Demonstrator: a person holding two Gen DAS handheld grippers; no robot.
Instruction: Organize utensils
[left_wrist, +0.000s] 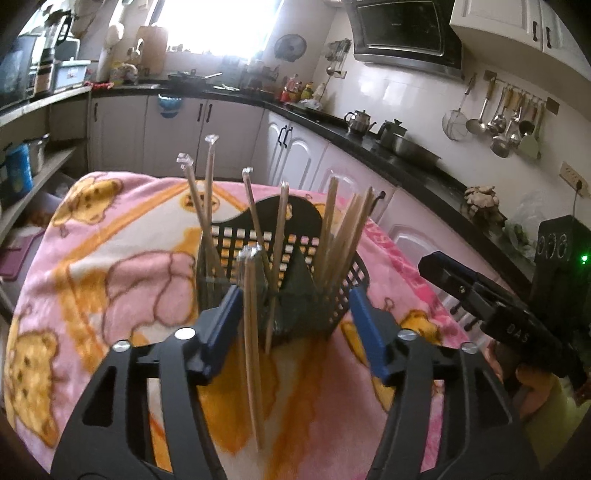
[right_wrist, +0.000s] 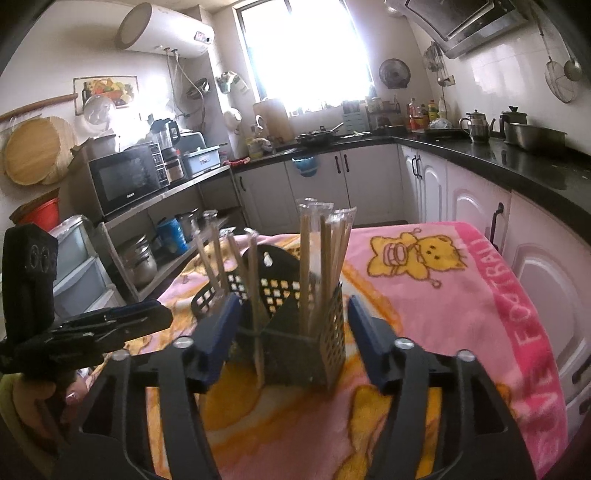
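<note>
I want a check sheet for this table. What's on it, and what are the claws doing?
Surface: pink bear blanket covers the table.
Job's things: black holder stands on the blanket; wrapped chopsticks stand upright in it, spread over its compartments.
Clutter: nothing seen on the blanket.
Grippers: left claw open, one blurred chopstick pair between its pads, untouched; right claw open, empty, in front of the holder.
Cables: nothing seen.
Surroundings: kitchen with black counter, white cabinets, kettle, microwave, bright window.

Blown-out window (right_wrist: 306, 51) backlights the kitchen; fisheye edges curve and darken, foreground slightly blurred.
</note>
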